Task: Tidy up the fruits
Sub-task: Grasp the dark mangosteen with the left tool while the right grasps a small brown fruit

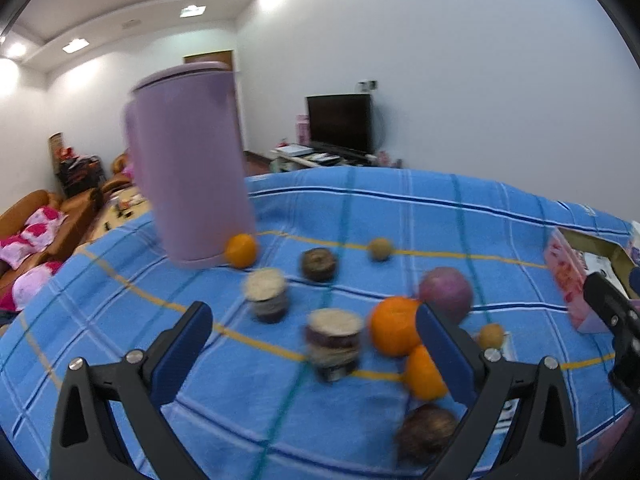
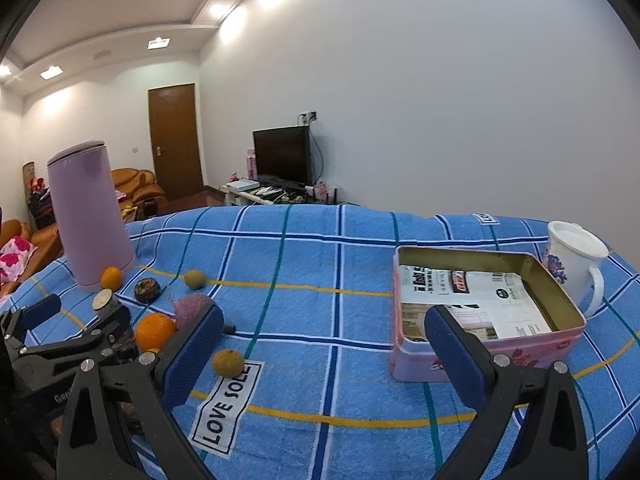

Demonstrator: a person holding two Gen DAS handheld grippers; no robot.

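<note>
Counts: three round oranges [image 1: 394, 330], two dark brown wrinkled fruits [image 1: 319, 264], two small tan longans [image 1: 380, 249], one purple round fruit [image 1: 446, 290], two lidded jars [image 1: 267, 290].

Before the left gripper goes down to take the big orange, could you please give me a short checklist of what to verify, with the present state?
1. Left gripper open: ok.
2. Right gripper open and empty: ok.
3. Big orange between the left fingers: not ok, it sits by the right-hand finger.
4. Free space around it: not ok, purple fruit and smaller orange lie close.
5. Pink tin has room: ok.
6. Left view sharp: not ok, blurred.
</note>
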